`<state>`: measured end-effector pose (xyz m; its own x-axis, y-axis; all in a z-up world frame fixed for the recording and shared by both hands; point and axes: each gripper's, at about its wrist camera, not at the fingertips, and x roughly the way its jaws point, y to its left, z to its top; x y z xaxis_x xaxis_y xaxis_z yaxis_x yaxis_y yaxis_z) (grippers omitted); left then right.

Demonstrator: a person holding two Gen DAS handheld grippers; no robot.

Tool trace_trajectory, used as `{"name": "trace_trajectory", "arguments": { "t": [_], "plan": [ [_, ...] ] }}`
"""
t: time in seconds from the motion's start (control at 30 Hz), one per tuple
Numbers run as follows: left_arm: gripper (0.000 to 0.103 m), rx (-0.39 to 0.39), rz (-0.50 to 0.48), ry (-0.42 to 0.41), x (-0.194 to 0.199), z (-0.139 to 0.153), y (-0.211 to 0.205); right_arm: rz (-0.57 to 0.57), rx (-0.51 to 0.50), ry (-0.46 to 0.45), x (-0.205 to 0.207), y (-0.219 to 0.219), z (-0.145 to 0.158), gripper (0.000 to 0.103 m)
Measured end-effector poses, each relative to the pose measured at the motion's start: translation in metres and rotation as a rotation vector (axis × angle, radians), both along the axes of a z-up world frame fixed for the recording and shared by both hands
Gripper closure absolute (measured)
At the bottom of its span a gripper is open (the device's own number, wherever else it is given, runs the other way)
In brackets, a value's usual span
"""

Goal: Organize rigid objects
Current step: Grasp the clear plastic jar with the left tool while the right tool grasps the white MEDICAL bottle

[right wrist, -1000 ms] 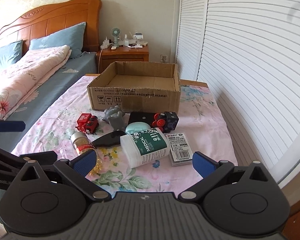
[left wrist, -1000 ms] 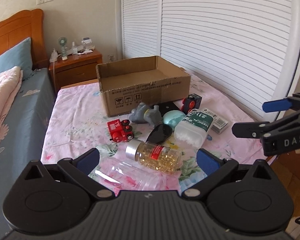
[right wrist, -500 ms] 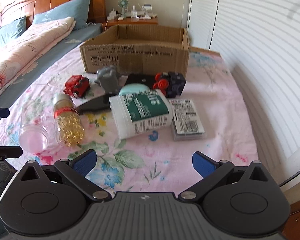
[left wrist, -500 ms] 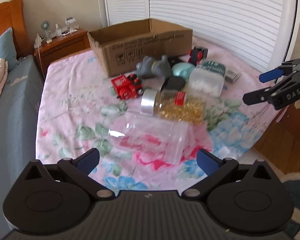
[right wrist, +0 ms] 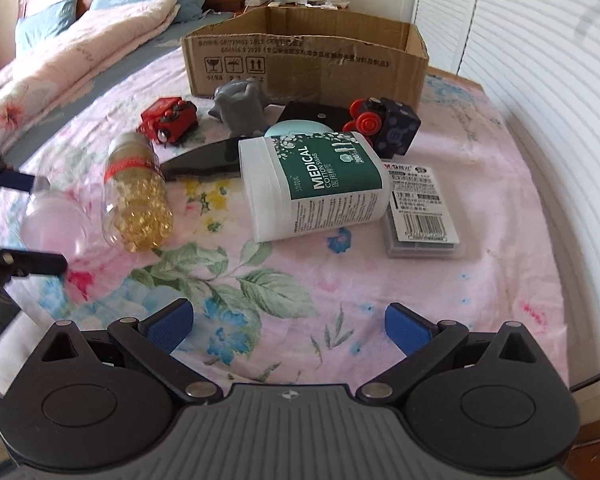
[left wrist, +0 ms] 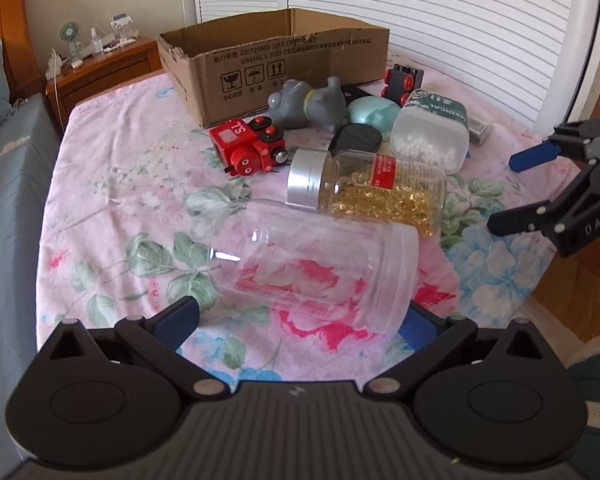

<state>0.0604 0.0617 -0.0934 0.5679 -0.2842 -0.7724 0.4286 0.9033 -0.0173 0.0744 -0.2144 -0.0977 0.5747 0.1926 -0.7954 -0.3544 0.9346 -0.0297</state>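
Note:
An empty clear plastic jar [left wrist: 312, 268] lies on its side on the floral sheet, right in front of my open left gripper [left wrist: 296, 324], its near end between the blue pads. It also shows in the right wrist view [right wrist: 56, 224]. Beside it lies a jar of yellow capsules [left wrist: 372, 188] with a silver lid. Behind are a red toy train [left wrist: 248, 146], a grey elephant toy [left wrist: 308, 104], a cotton swab tub [right wrist: 312, 184] and an open cardboard box [left wrist: 276, 56]. My right gripper [right wrist: 288, 328] is open and empty, short of the swab tub.
A flat pack with a barcode label [right wrist: 420, 208] lies right of the swab tub. A black and red wheeled block [right wrist: 384, 124], a teal case [left wrist: 372, 110] and a black oval piece [left wrist: 356, 138] lie near the box. A nightstand [left wrist: 104, 64] stands behind; louvred doors [left wrist: 440, 20] are on the right.
Both grippers have moved forward and lower toward the objects. The clear jar now lies at the left gripper's pads. Both grippers stay open.

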Motion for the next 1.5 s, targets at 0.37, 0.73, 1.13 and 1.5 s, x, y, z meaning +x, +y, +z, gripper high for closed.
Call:
{"name": "trace_trajectory", "arguments": {
  "t": [0.37, 0.73, 1.13, 1.5],
  "plan": [
    [0.001, -0.018, -0.031, -0.022, 0.003, -0.002, 0.003, 0.016, 0.017, -0.041, -0.004, -0.004, -0.002, 0.0],
    [0.001, 0.047, -0.14, -0.133, 0.0, 0.008, -0.008, 0.023, 0.022, -0.051, -0.004, -0.004, -0.003, 0.0],
    [0.01, 0.062, -0.136, -0.145, 0.008, 0.014, -0.012, 0.03, 0.017, -0.04, 0.001, -0.004, -0.001, 0.0],
    [0.01, 0.018, 0.004, -0.136, 0.015, 0.016, 0.0, 0.053, 0.037, -0.067, 0.028, -0.014, 0.026, 0.0]
  ]
}}
